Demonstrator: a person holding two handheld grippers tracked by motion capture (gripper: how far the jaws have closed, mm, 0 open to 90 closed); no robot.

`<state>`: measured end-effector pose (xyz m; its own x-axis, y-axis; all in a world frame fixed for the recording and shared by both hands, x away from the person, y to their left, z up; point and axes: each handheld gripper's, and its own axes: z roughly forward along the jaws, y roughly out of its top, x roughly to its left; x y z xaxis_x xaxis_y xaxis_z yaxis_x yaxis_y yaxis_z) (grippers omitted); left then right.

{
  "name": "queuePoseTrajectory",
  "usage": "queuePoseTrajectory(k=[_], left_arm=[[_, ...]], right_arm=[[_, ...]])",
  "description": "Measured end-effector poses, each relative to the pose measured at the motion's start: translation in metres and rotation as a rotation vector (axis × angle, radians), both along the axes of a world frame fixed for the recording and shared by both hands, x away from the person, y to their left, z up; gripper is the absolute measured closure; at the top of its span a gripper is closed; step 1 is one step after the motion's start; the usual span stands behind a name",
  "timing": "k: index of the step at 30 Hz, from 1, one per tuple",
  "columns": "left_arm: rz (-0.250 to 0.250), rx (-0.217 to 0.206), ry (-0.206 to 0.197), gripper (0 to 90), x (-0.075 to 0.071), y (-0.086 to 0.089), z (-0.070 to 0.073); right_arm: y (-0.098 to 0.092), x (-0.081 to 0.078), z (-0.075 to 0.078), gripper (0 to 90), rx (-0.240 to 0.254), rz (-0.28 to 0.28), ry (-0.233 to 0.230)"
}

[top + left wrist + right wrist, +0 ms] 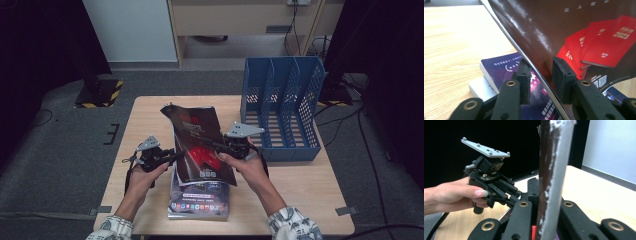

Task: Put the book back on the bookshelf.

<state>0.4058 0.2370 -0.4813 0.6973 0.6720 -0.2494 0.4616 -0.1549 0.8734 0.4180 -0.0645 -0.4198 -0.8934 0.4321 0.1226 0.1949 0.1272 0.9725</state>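
A dark glossy magazine [200, 145] with red books on its cover is held tilted above the table between both grippers. My right gripper [212, 143] is shut on its right edge; in the right gripper view the worn edge [551, 170] stands upright between the jaws [546, 192]. My left gripper [175, 156] is at the left edge. In the left gripper view the magazine [574, 37] passes between the jaws [541, 72], with a gap still showing beside the right pad. A purple-covered book [200, 197] lies flat under the magazine.
A blue slotted file holder [282, 107] stands at the table's back right. The purple book [499, 67] rests on a white one [480, 88]. Bare wooden tabletop [310, 185] lies to the right and at the left [454, 45].
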Motion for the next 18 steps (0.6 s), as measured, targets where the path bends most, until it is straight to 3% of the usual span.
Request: queuePoseTrajectory(k=[7, 12, 18], left_arm=[[0.015, -0.004, 0.013, 71.8, -0.0023, 0.0007, 0.0015], [-0.01, -0.015, -0.007, 73.0, -0.0037, 0.0029, 0.0028], [-0.011, 0.002, -0.022, 73.6, -0.0057, 0.0031, 0.0064]], right_arm=[[0.0004, 0.0, -0.0006, 84.1, -0.003, 0.011, 0.003], [-0.0018, 0.0012, -0.0011, 80.5, -0.004, 0.018, 0.023], [0.0018, -0.001, -0.0027, 72.8, -0.052, 0.027, 0.005]])
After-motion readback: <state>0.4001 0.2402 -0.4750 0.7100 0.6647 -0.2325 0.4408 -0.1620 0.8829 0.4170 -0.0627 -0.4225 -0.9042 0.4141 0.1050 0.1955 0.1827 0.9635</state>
